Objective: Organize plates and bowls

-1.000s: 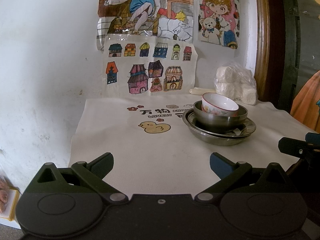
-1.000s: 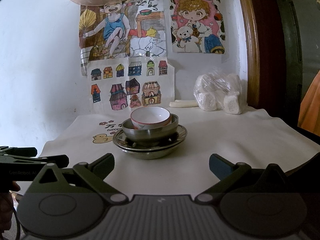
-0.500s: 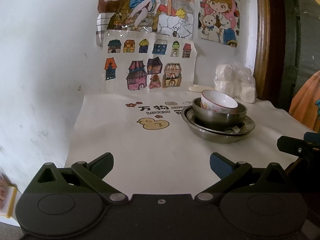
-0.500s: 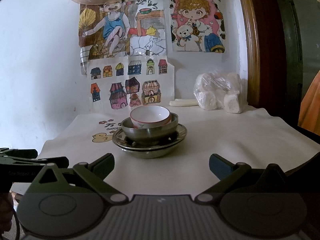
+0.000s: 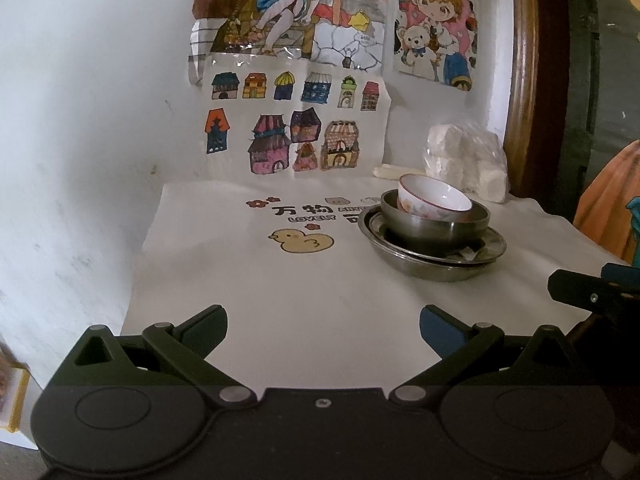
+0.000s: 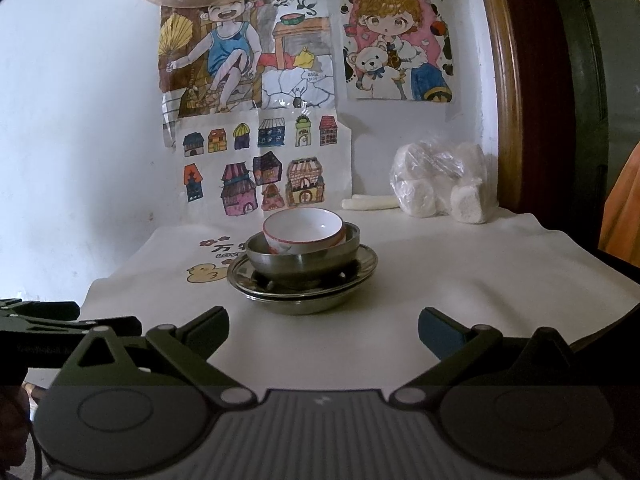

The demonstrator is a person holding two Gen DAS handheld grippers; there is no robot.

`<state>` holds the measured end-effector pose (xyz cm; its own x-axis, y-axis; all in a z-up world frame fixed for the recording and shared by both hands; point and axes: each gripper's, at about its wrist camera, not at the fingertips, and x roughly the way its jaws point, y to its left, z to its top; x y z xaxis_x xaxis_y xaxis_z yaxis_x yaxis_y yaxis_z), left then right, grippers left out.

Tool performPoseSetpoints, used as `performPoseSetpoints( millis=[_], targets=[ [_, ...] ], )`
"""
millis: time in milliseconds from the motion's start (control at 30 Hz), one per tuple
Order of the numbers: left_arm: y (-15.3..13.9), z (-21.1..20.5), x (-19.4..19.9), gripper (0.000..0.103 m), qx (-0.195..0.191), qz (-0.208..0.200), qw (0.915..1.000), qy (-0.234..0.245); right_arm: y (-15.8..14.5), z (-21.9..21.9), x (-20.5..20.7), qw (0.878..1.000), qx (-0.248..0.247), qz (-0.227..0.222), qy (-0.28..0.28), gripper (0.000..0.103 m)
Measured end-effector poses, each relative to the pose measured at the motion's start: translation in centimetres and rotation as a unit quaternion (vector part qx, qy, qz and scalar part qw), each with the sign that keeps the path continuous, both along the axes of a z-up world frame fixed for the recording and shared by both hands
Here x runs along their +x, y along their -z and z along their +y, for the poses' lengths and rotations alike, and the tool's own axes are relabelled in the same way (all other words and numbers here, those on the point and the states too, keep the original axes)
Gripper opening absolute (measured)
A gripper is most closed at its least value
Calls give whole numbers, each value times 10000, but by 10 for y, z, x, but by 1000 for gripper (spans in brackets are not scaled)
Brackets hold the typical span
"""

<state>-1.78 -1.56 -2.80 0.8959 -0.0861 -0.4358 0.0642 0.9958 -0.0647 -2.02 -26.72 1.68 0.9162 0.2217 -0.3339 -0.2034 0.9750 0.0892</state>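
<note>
While both views have only eased back a touch, left gripper (image 5: 323,325) and right gripper (image 6: 323,325) stay spread, empty; ceramic bowl (image 6: 304,229) nested in steel bowl (image 6: 302,260) on plates (image 6: 302,286), mid-bench (image 6: 460,280); stacking looks done.

Ceramic bowl (image 6: 304,227): glossy white glaze, red rim. Steel bowl (image 6: 302,258) and steel plates (image 6: 304,286): dull brushed metal. Tabletop (image 6: 460,272) cover: matt cream cloth, printed. Wall drawings (image 6: 256,160): paper. Bag (image 6: 440,180), far right corner: clear crinkled plastic.

Home, children's drawings (image 6: 256,120) taped above table (image 6: 460,272)
</note>
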Motion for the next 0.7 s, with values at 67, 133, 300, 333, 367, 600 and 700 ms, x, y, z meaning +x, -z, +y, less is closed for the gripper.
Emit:
performPoseSetpoints(
  millis=[67,133,300,333,367,600,700],
  targets=[
    [1,-1,1,102,12,26,10000,7,0,0,0,10000,-4,-2,3,103],
    [1,-1,1,102,11,38,10000,10,0,0,0,10000,1,1,0,103],
    [1,-1,1,102,13,35,10000,10,0,0,0,10000,-1,3,-3,103],
    [1,-1,1,102,13,34,10000,10,0,0,0,10000,-3,3,-4,103],
    [1,-1,1,102,10,33,10000,8,1,0,0,10000,-2,2,-4,103],
    [1,-1,2,102,12,43,10000,12,-1,0,1,10000,-4,8,-3,103],
    [1,-1,2,102,11,41,10000,10,0,1,2,10000,-8,12,-9,103]
  ],
)
